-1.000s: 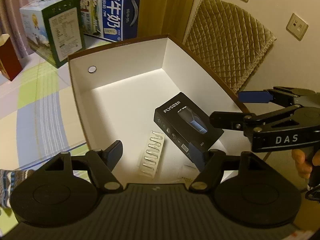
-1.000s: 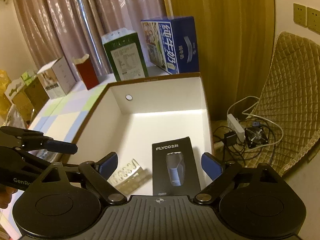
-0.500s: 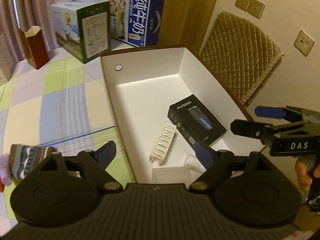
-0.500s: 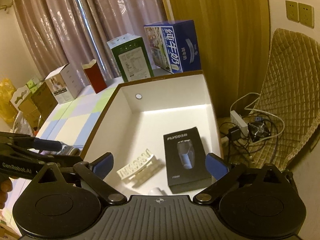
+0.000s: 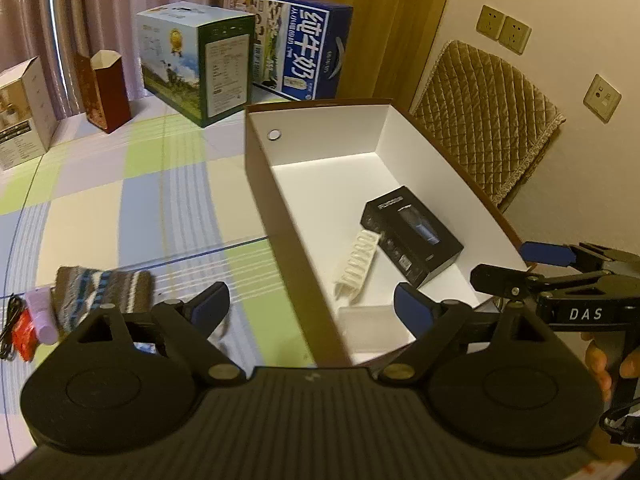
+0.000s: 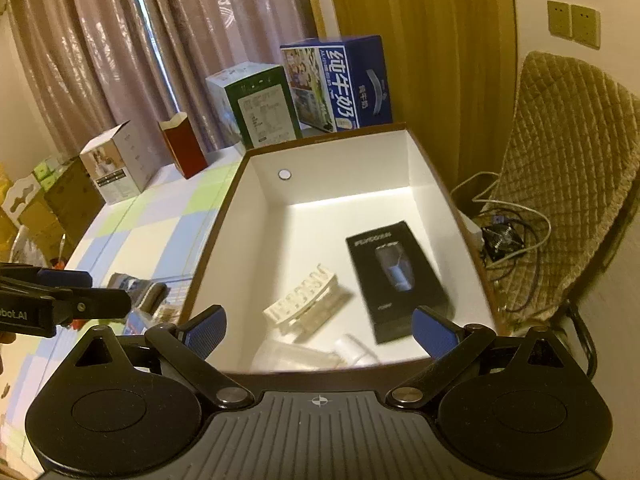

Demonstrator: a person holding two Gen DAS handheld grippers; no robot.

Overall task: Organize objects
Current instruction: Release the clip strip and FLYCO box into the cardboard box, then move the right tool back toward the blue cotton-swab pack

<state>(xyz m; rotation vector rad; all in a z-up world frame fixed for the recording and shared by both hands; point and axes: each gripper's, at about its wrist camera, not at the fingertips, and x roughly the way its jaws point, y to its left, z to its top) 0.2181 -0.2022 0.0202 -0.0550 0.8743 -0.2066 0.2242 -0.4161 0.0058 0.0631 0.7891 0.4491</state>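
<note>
White box (image 5: 328, 152) w/ black shaver carton (image 5: 412, 234) & white clip (image 5: 358, 266) inside. Left gripper (image 5: 310, 308) jaws just opened wider, nothing between; right gripper (image 6: 318, 326) jaws wide, empty. Knit pouch (image 5: 102, 292) & pink tube (image 5: 40, 314) lie left of box on counter. Risk: reaching for them, jaws could clip box wall & shove it.

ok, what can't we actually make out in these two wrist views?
- Small clear and white items at the white box's near end: both views, cut by the gripper bodies, unidentifiable.
- Black carton print: right wrist view, blurred.
- Things by the knitted pouch: left wrist view, too small at the frame edge.
- Items beside the box outside: right wrist view, behind the left gripper.
</note>
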